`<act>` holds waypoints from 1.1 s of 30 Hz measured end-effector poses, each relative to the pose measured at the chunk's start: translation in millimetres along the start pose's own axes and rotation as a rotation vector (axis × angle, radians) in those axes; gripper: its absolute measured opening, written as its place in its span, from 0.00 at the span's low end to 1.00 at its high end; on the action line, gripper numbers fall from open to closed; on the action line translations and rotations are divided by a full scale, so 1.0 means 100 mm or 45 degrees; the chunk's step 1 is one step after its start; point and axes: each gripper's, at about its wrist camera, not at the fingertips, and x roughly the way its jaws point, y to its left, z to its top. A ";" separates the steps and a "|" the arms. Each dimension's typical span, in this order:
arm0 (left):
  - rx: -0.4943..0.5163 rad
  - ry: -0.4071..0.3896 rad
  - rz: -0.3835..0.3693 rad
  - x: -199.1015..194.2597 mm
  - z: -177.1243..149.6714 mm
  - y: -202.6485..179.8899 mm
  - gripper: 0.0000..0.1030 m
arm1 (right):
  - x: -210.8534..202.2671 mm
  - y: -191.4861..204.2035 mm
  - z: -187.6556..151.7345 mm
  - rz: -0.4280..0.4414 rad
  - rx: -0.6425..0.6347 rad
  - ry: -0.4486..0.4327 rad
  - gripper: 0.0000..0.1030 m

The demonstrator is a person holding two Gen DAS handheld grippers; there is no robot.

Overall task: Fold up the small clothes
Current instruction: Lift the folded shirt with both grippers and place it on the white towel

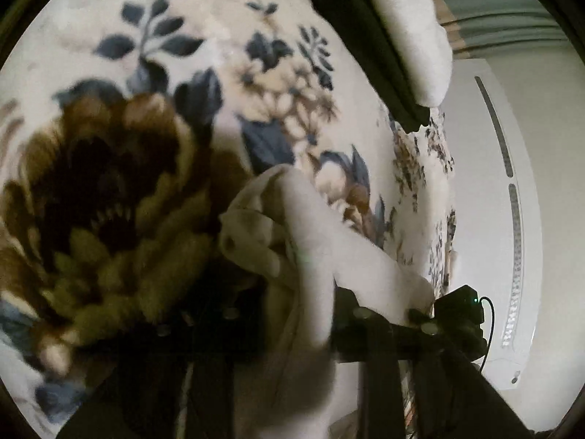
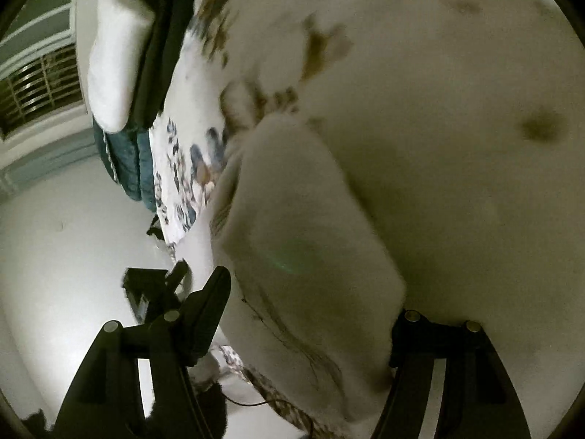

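A small white garment [image 1: 310,241] hangs bunched between the fingers of my left gripper [image 1: 292,314], just above a floral blanket [image 1: 153,73]. The left jaws are closed on its cloth. In the right wrist view the same white garment [image 2: 303,241] fills the space between the fingers of my right gripper [image 2: 310,322], which stand wide apart. The left finger [image 2: 208,311] touches the garment's edge; the right finger [image 2: 438,344] sits behind its corner. The other gripper [image 2: 157,285] shows small at the lower left.
A folded white cloth [image 1: 409,25] lies on a folded dark one [image 1: 365,47] at the blanket's far edge, also in the right wrist view [image 2: 113,58]. The bed edge [image 1: 438,190] drops to a pale floor [image 2: 73,241]. A white appliance [image 1: 512,219] stands beside the bed.
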 end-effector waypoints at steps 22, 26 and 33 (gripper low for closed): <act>0.360 -0.274 0.029 -1.10 1.97 -1.72 0.15 | -0.75 2.43 0.75 -0.099 -0.186 -0.292 0.19; 0.422 -0.288 0.069 -0.98 2.45 -1.94 0.18 | -0.59 3.02 1.37 -0.072 -0.285 -0.253 0.17; 0.320 -0.232 0.238 -0.67 2.38 -1.47 0.27 | -0.35 3.74 1.61 -0.138 -0.438 -0.141 0.17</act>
